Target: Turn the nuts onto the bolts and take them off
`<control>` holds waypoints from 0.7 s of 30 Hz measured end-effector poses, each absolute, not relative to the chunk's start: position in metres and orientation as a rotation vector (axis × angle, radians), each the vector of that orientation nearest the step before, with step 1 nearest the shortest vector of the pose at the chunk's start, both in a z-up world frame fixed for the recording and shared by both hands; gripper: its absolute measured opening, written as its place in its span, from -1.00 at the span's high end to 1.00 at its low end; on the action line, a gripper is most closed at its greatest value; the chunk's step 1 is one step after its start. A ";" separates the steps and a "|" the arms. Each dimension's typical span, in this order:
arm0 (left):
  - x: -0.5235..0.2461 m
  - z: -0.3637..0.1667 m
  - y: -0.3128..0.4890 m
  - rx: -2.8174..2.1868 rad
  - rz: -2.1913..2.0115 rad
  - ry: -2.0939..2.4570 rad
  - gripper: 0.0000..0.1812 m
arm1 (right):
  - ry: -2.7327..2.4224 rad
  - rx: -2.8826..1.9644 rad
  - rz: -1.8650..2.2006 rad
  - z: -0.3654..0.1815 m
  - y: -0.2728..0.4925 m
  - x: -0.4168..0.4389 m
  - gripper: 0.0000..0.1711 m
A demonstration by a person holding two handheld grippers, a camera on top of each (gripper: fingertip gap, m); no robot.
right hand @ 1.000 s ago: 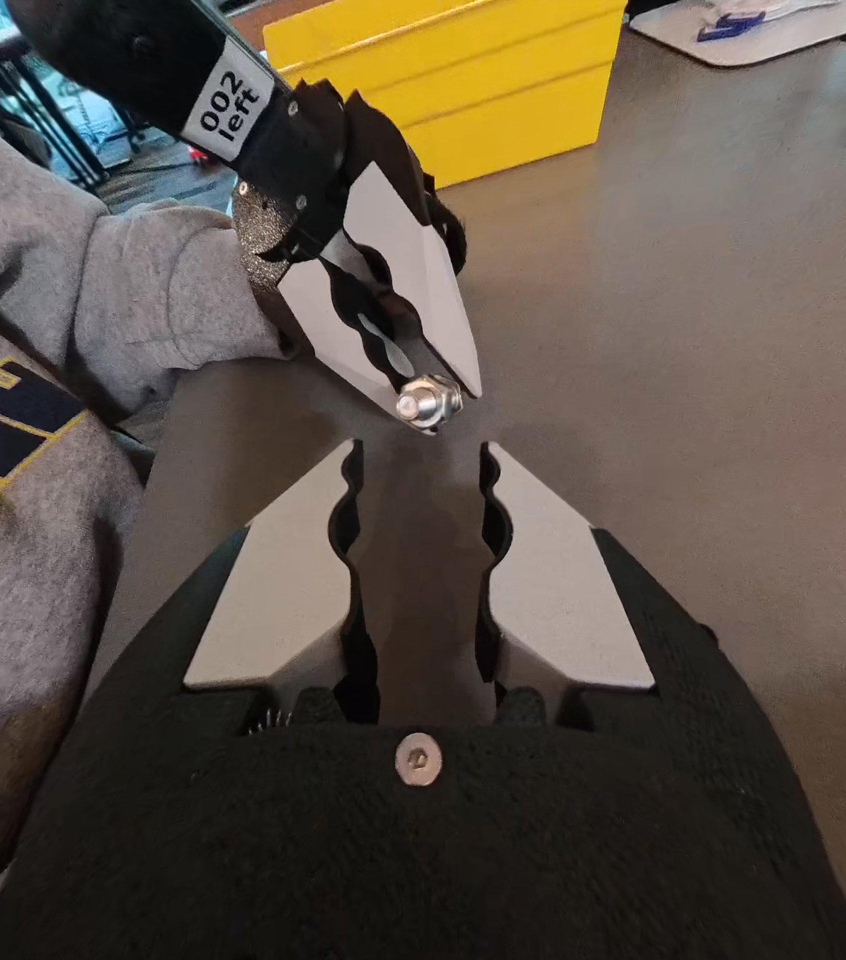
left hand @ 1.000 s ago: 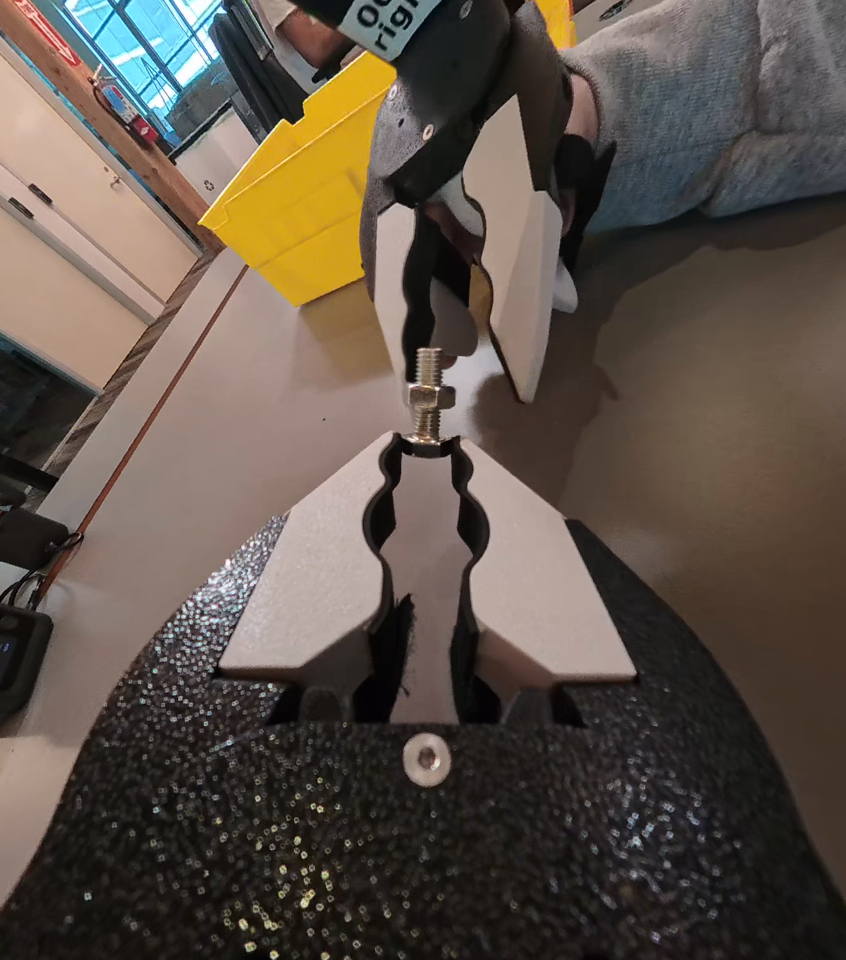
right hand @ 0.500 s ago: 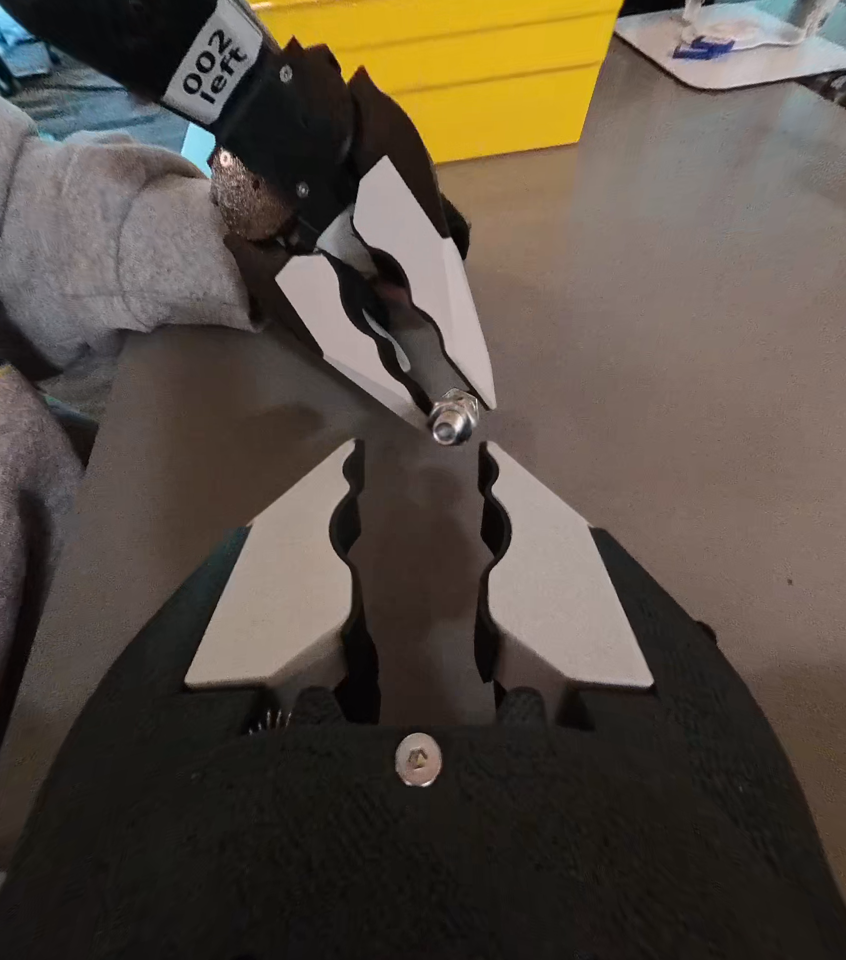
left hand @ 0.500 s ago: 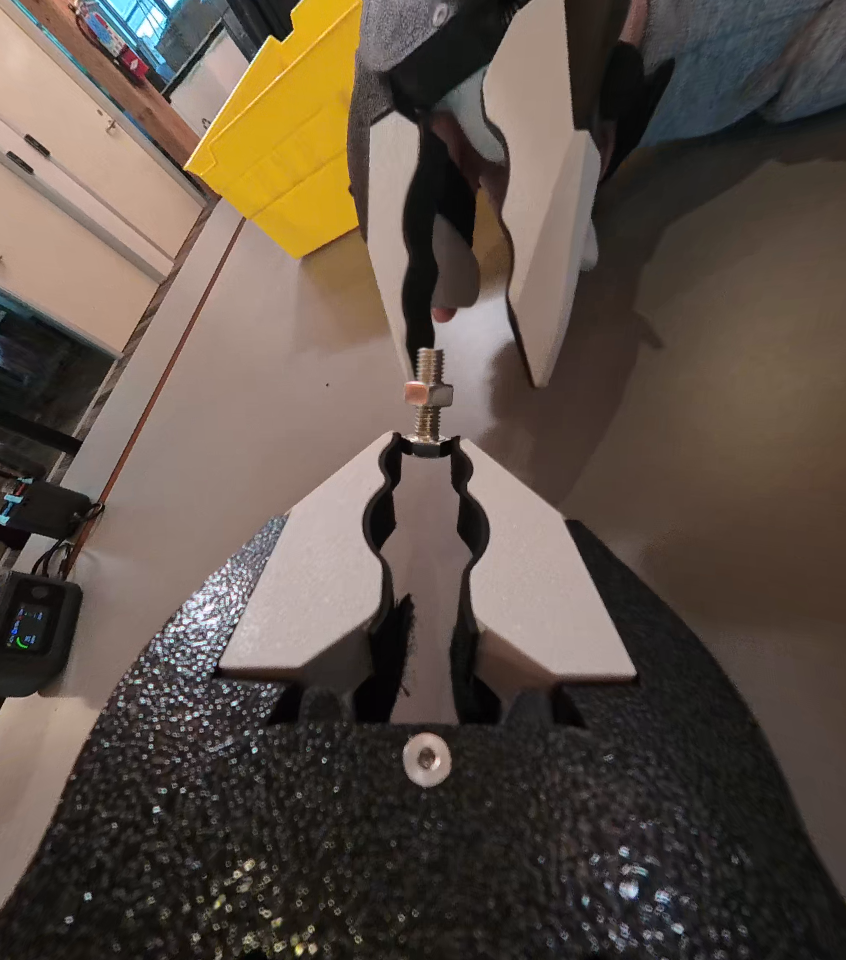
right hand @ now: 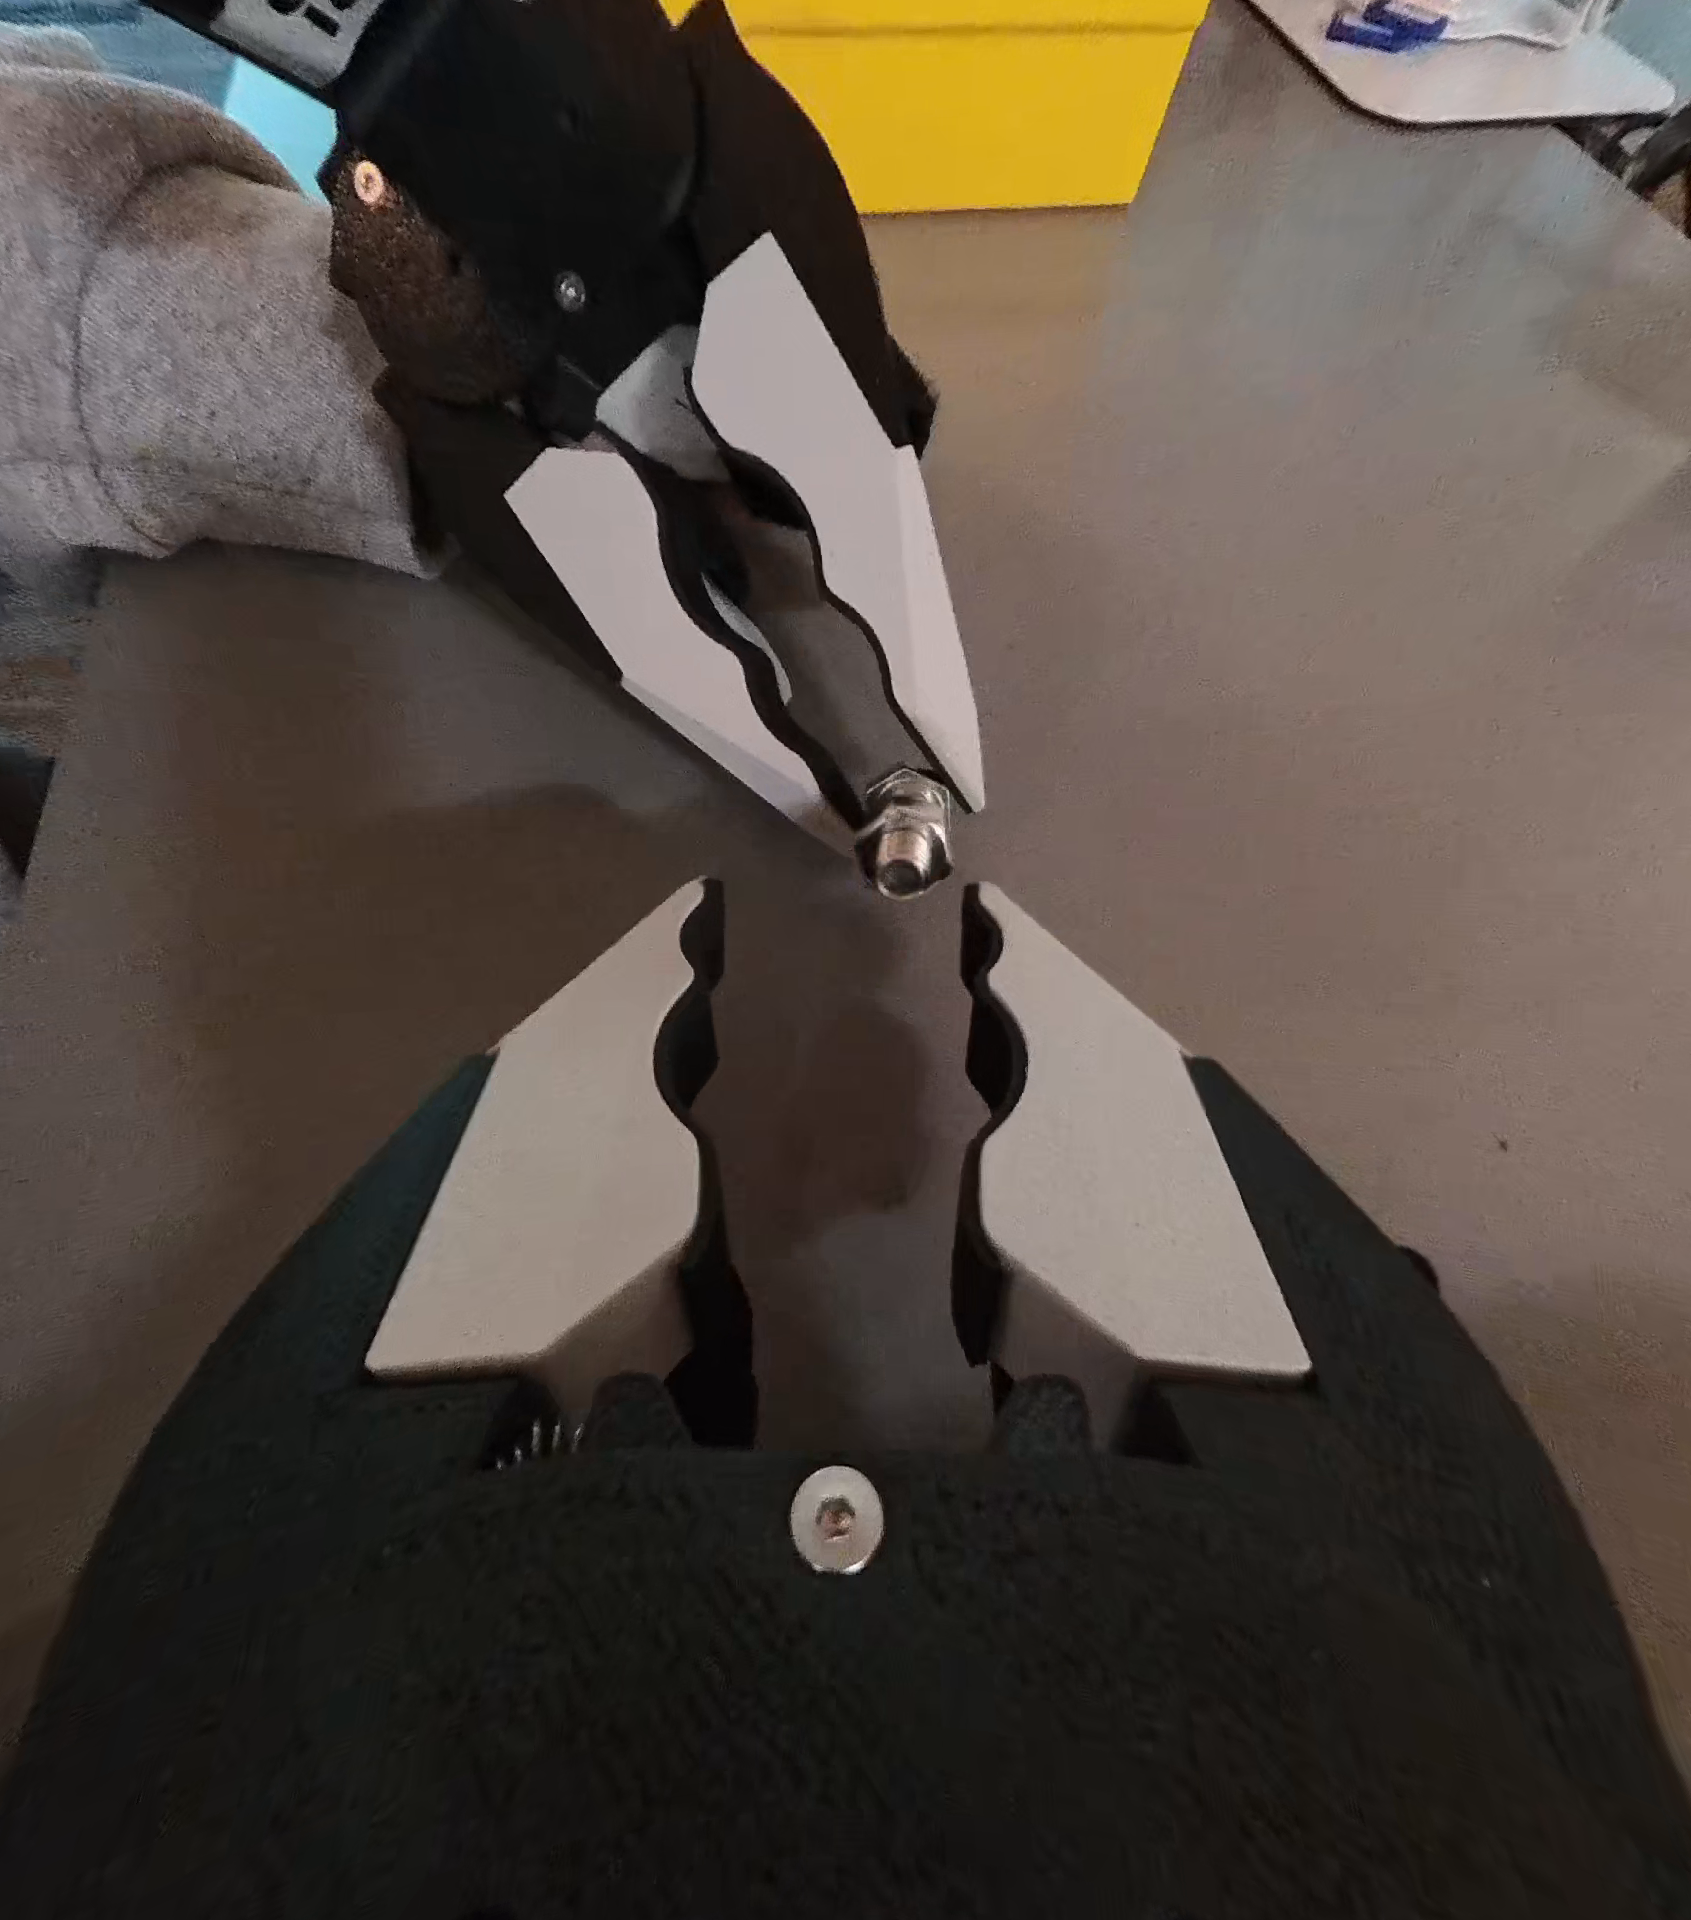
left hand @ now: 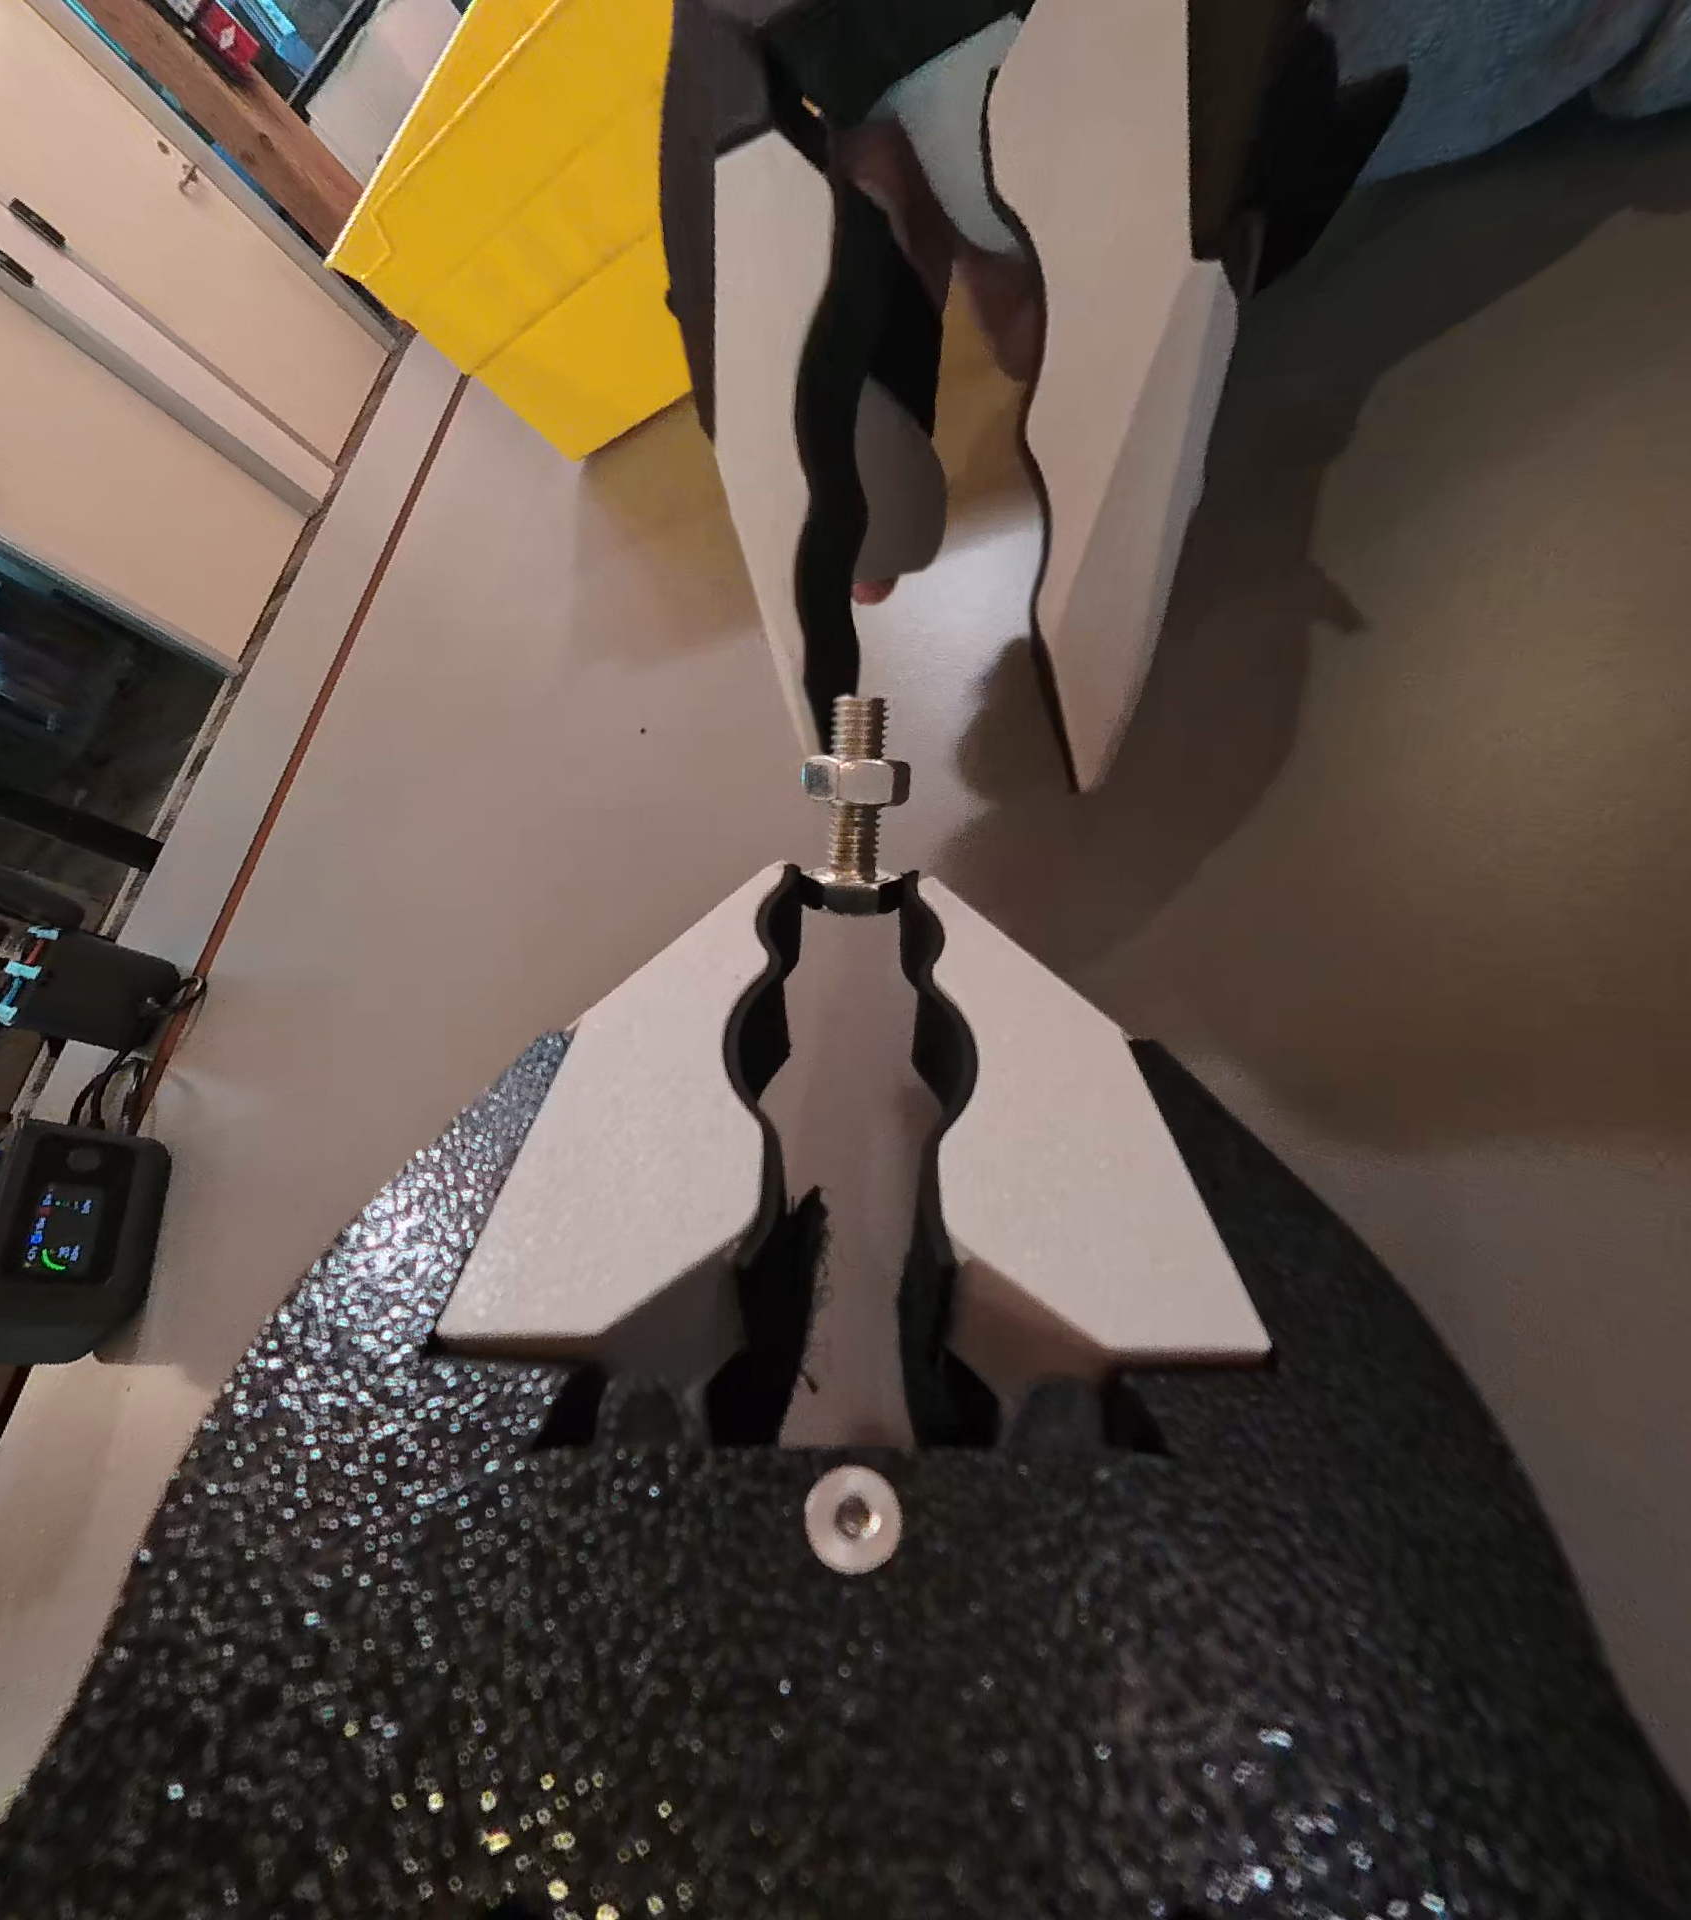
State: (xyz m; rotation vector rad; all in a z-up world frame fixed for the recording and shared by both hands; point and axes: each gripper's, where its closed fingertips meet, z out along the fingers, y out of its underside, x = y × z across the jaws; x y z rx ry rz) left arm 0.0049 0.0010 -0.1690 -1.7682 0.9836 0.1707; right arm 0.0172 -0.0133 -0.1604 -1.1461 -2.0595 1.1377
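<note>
While clamped on the head of the bolt (left hand: 853,810), left gripper (left hand: 851,891) keeps the shank pointing straight out over the grey table (left hand: 1443,935). Nut (left hand: 856,777) sits about midway along the thread, bare shank either side. Right gripper (right hand: 839,896) jaws apart, empty, tips just short of the nut.

To do well: centre open jaws on the nut flats, stay coaxial with the bolt, close square, turn without side load.

Left wrist view: nut side-on, thread showing beyond it, one right finger tip close beside the bolt end, possibly touching. Right wrist view: bolt end-on, offset toward the right finger (right hand: 1080,1091), so re-centre before closing. Yellow bin (right hand: 966,104) well beyond the bolt.
</note>
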 end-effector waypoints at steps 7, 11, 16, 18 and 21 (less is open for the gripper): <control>0.005 -0.171 0.000 -1.780 0.164 0.987 0.82 | -1.998 -0.886 1.221 -0.133 -0.041 0.012 0.38; 0.005 -0.171 0.000 -1.782 0.179 0.993 0.81 | -2.008 -1.078 1.086 -0.151 -0.011 0.015 0.39; 0.005 -0.172 0.000 -1.784 0.202 1.008 0.82 | -2.078 -1.114 1.079 -0.162 -0.016 0.017 0.45; 0.006 -0.173 0.000 -1.779 0.217 1.021 0.82 | -2.086 -1.022 1.064 -0.158 -0.025 0.013 0.36; 0.005 -0.173 0.000 -1.785 0.216 1.010 0.82 | -2.021 -0.850 1.176 -0.132 -0.046 0.015 0.46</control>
